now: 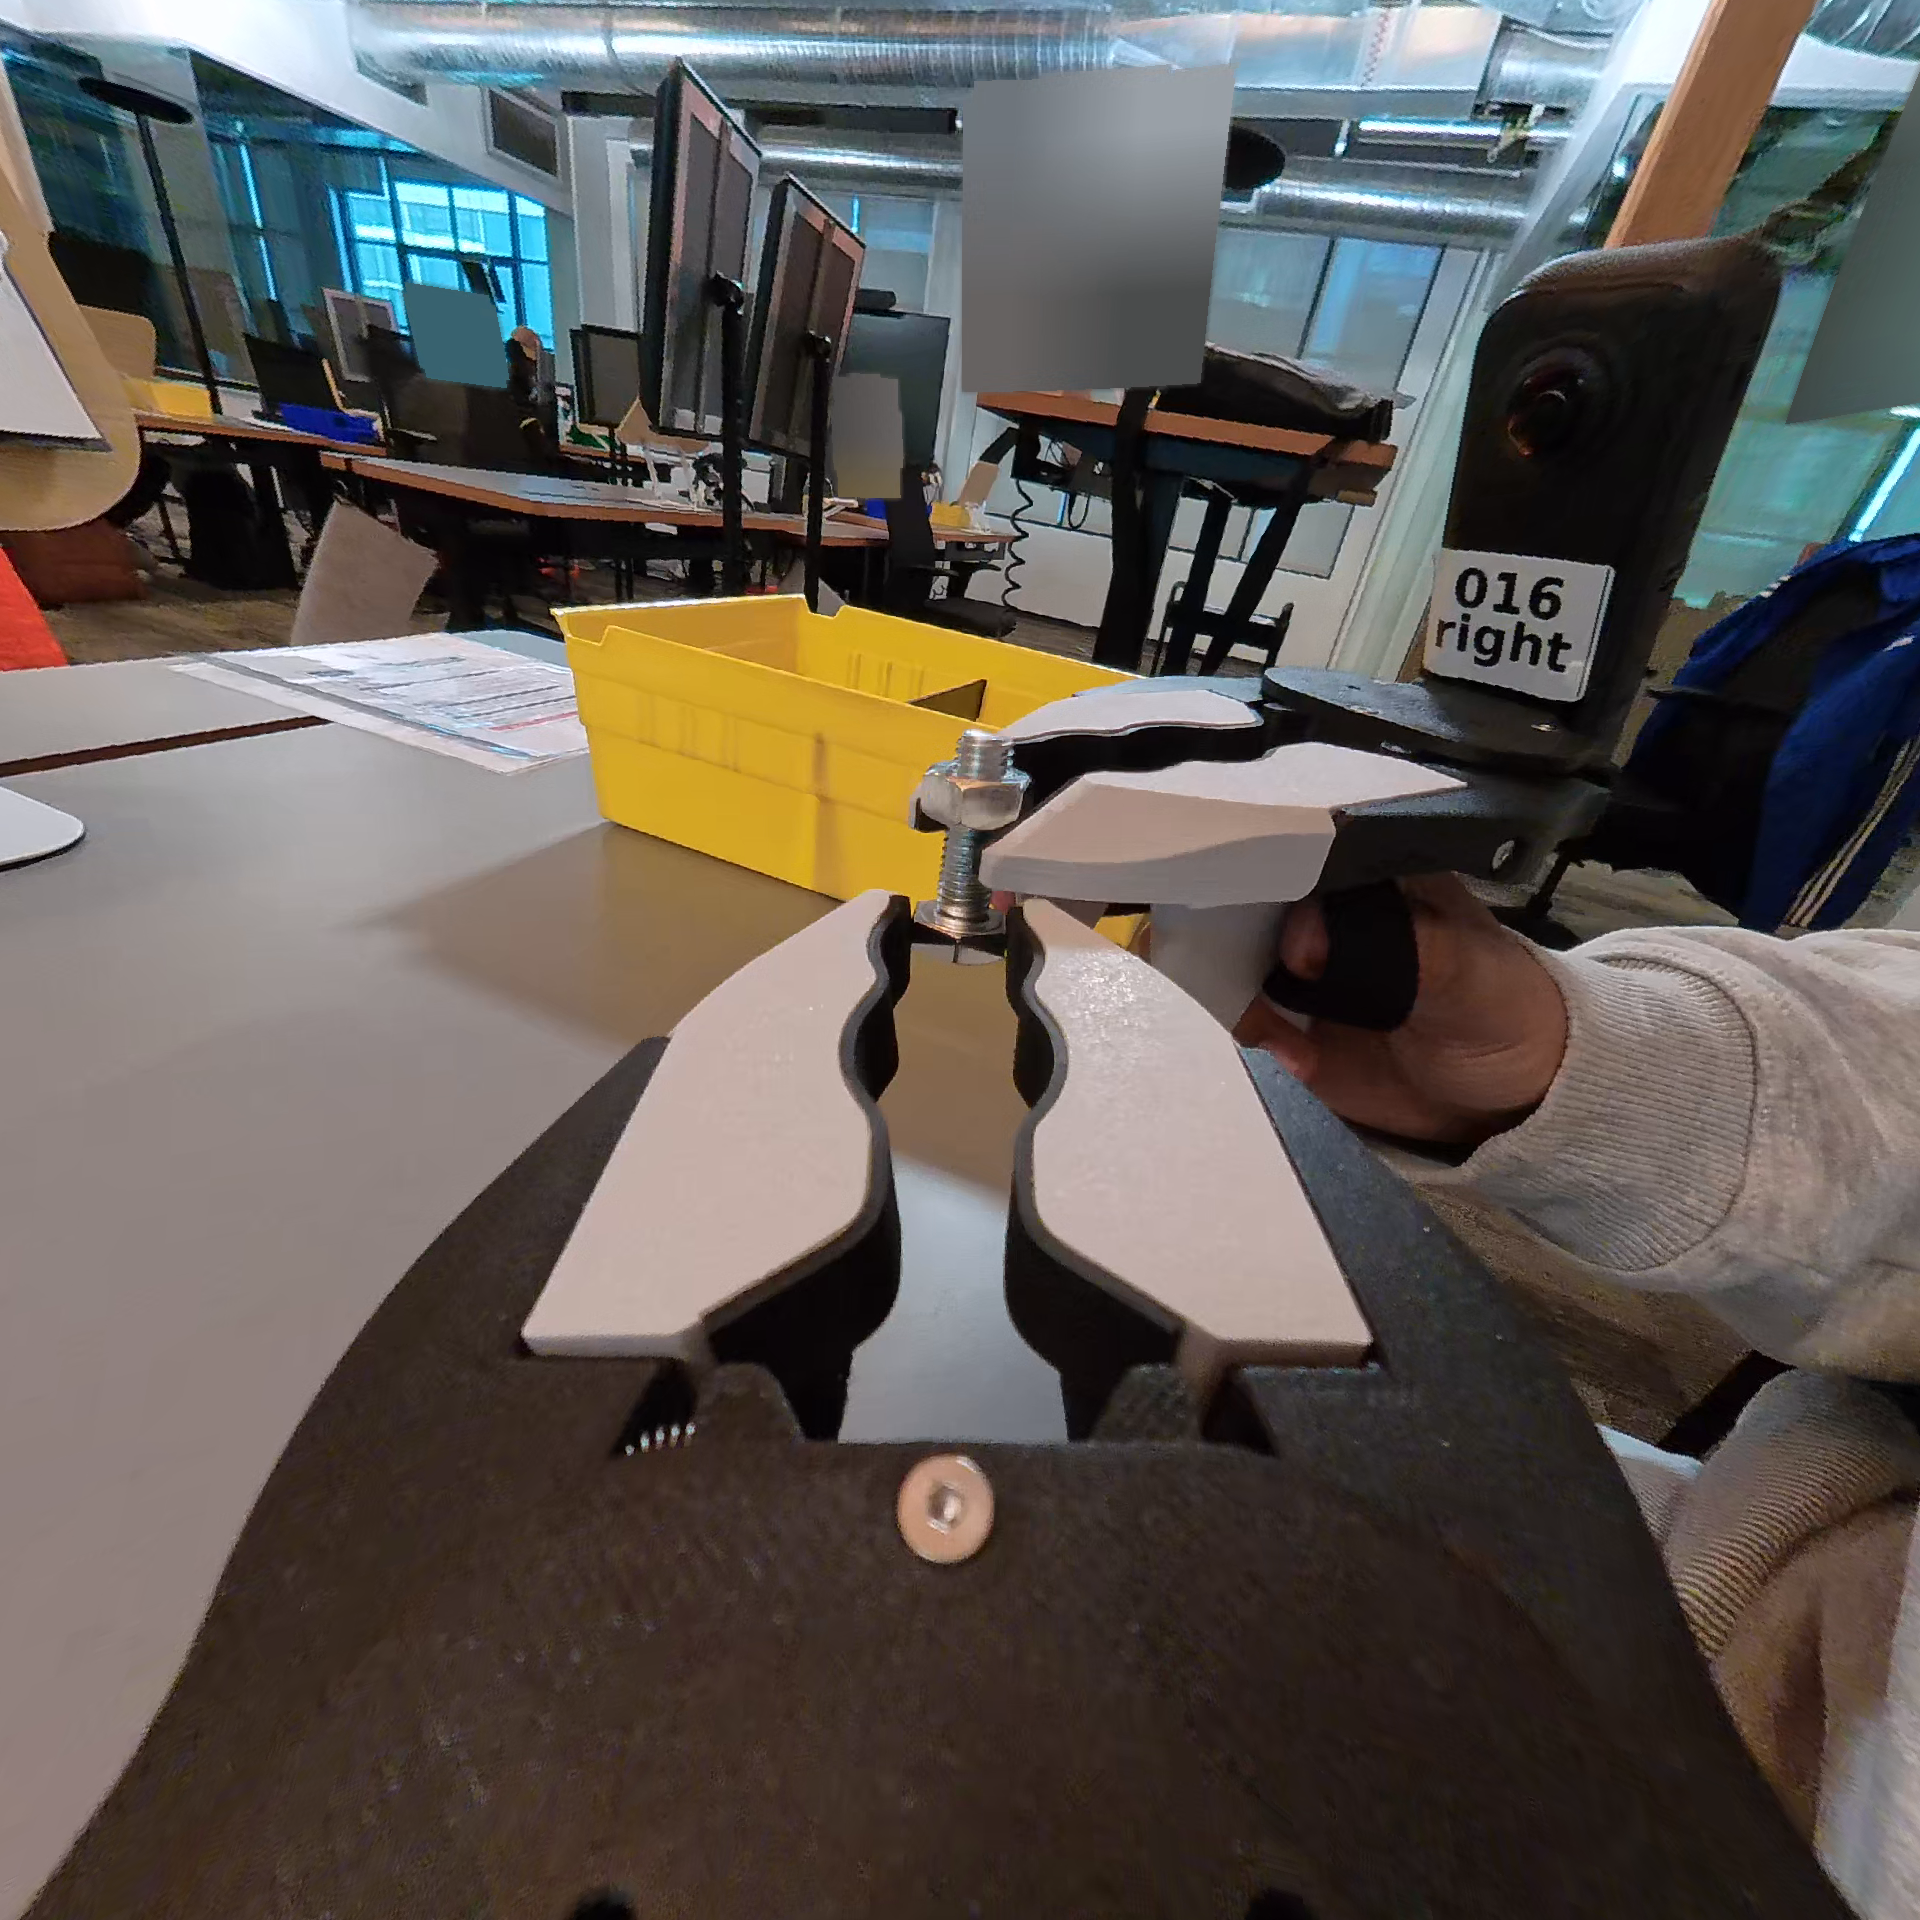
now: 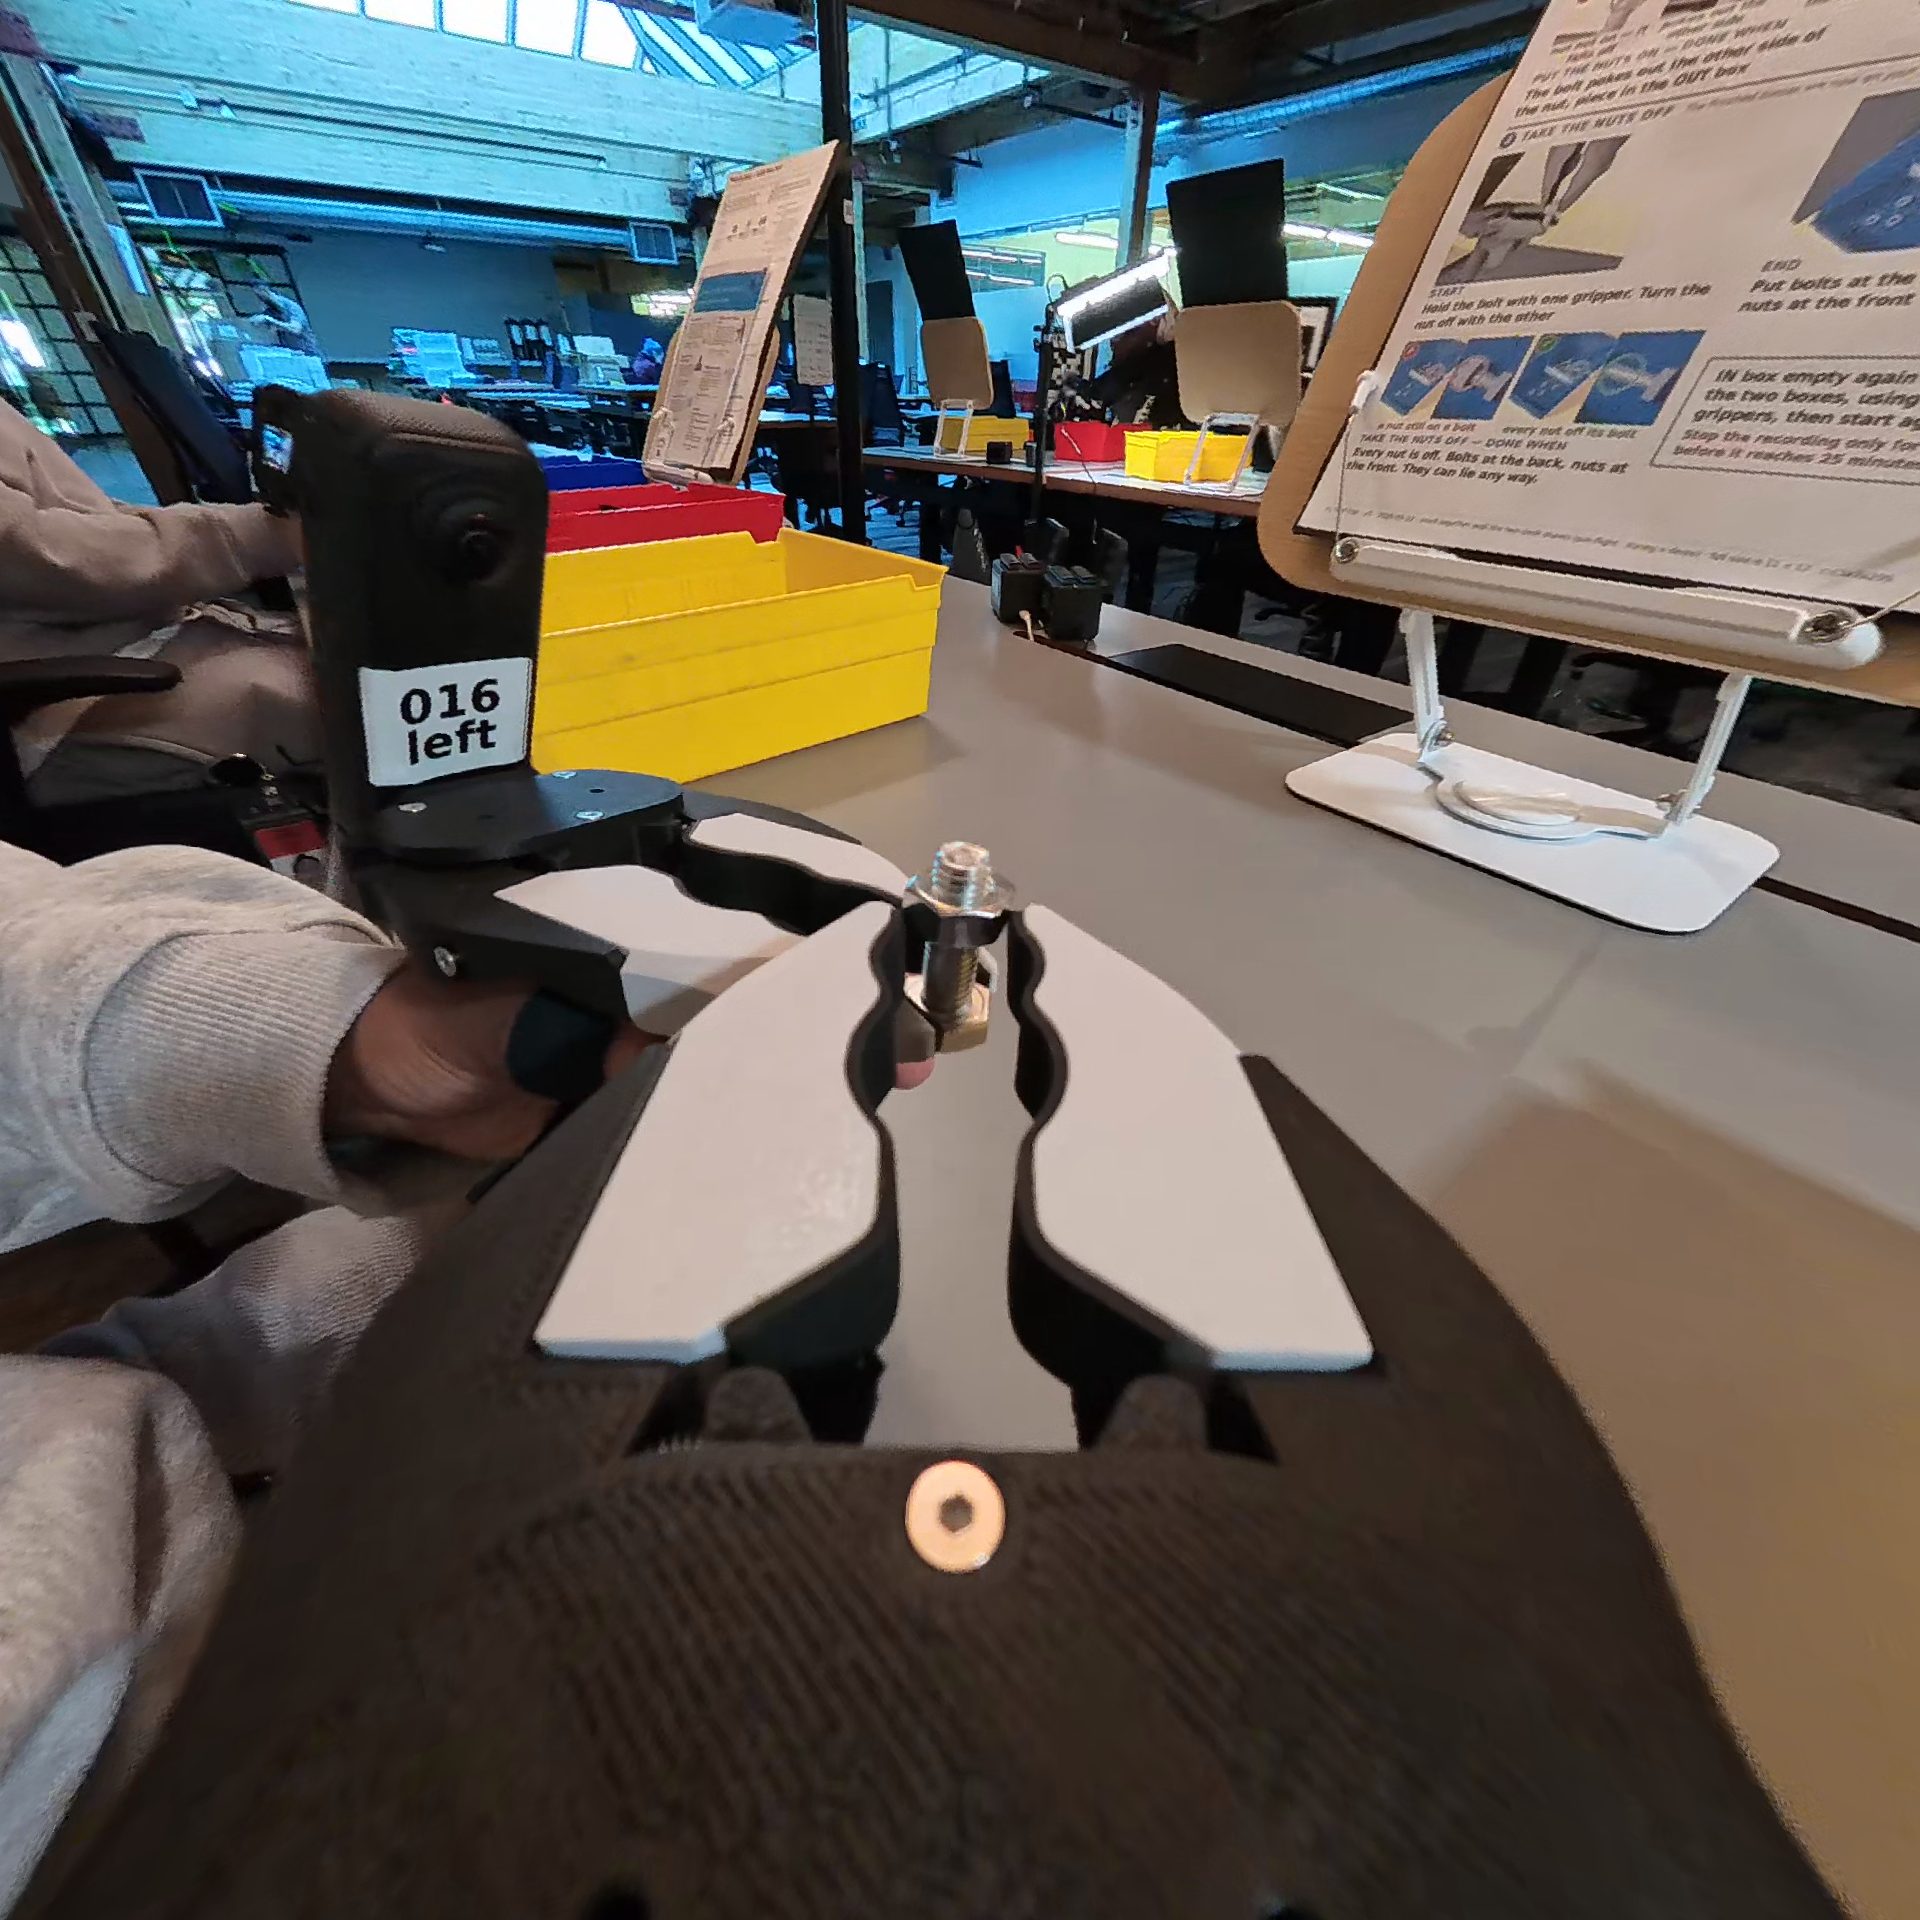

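A silver bolt [image 1: 966, 873] stands upright above the grey table [image 1: 260, 987], with a hex nut [image 1: 971, 800] threaded near its top. My left gripper [image 1: 958, 925] is shut on the bolt's head at the bottom. My right gripper [image 1: 987, 805] comes in from the right, held by a hand, and is shut on the nut. In the right wrist view the right gripper [image 2: 956, 925] clasps the nut [image 2: 958, 896] near the top of the bolt [image 2: 948, 982]. The left gripper [image 2: 914, 997] reaches in from the left and holds the bolt head.
A yellow bin [image 1: 727, 748] stands just behind the bolt; it also shows in the right wrist view [image 2: 727, 665], with a red bin [image 2: 665, 514] and a blue bin [image 2: 592, 473] behind it. A white stand with an instruction sheet [image 2: 1538, 821] is at the right. A laminated sheet [image 1: 416, 686] lies on the table. The grippers are tip to tip, or close to it.
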A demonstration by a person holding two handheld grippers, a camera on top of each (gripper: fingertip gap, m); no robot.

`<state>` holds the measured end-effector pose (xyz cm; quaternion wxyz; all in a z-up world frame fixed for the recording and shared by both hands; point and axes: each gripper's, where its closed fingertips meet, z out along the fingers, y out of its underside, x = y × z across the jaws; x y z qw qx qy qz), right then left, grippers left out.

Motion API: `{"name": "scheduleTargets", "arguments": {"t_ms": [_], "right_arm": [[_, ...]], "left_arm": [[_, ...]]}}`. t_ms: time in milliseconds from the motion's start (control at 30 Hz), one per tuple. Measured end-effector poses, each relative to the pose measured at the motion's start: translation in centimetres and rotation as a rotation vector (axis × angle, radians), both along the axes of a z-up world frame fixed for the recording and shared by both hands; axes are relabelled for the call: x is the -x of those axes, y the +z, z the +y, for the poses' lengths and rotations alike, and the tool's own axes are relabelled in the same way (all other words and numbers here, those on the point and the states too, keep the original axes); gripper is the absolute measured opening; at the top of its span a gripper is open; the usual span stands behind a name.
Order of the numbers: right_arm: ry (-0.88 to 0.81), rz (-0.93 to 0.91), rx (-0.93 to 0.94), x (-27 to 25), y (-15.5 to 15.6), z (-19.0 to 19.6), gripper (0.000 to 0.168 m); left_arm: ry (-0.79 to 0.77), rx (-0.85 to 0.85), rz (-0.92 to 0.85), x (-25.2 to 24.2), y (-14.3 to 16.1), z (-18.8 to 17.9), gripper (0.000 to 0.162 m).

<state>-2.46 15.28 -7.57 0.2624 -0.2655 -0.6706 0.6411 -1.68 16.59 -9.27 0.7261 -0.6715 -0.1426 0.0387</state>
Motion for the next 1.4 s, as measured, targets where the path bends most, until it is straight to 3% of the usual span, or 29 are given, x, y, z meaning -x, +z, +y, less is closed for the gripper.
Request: {"name": "scheduleTargets", "arguments": {"t_ms": [300,933,1133,1400], "right_arm": [[-0.016,-0.023,0.040,0.6,0.1,1.1,0.016],[0.033,0.052,0.110,-0.5,1.9,0.8,0.021],[0.004,0.077,0.023,-0.4,1.4,0.5,0.022],[0.020,0.069,0.105,-0.5,2.1,1.1,0.019]], "left_arm": [[-0.020,-0.088,-0.084,0.5,0.7,-0.7,0.018],[-0.037,-0.107,-0.059,0.2,0.9,-0.6,0.018],[-0.045,-0.107,-0.048,-0.1,1.0,-0.5,0.018],[-0.039,-0.122,-0.069,0.4,1.0,-0.7,0.018]]}}
